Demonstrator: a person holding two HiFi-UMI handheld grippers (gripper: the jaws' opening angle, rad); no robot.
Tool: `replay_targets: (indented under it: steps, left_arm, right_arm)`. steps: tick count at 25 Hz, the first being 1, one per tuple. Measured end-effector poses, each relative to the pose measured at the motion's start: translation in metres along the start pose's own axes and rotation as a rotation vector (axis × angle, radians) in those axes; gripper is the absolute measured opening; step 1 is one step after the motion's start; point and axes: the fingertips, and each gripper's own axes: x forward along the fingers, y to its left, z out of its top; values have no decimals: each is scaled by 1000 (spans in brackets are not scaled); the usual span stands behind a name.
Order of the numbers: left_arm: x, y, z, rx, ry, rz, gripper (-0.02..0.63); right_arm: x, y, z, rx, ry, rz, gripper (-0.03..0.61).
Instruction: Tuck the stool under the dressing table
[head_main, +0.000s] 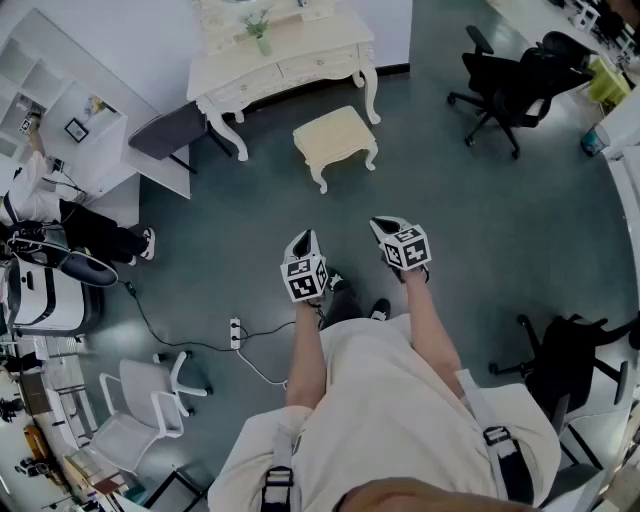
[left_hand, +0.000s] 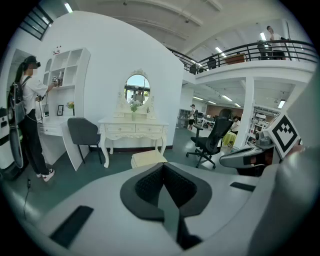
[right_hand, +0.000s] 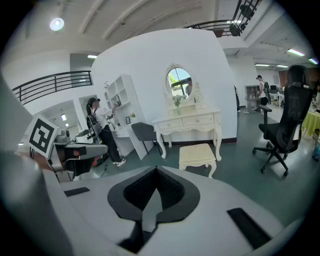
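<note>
The cream stool (head_main: 335, 135) stands on the dark floor, out in front of the white dressing table (head_main: 285, 55) and a little to its right, not under it. My left gripper (head_main: 305, 240) and right gripper (head_main: 381, 226) hang side by side well short of the stool, touching nothing. In the left gripper view the jaws are shut and empty (left_hand: 162, 166), with the stool (left_hand: 147, 159) and table (left_hand: 132, 131) far beyond. The right gripper view shows shut, empty jaws (right_hand: 156, 170) pointing toward the stool (right_hand: 196, 156) and table (right_hand: 187, 122).
A grey chair (head_main: 170, 130) stands left of the table by a white desk. A black office chair (head_main: 505, 85) is at the right. A person (head_main: 60, 215) stands at far left. A power strip (head_main: 235, 332) with its cable lies on the floor near my feet.
</note>
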Motion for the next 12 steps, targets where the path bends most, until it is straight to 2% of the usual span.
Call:
replay_targets:
  steps: [8, 12]
  left_arm:
    - [-6, 5, 2, -1, -10, 7, 14]
    - [-12, 11, 0, -10, -5, 22, 14]
  right_arm:
    - [-4, -1, 2, 2, -11, -14, 43]
    - [-9, -9, 5, 51, -47, -31, 43]
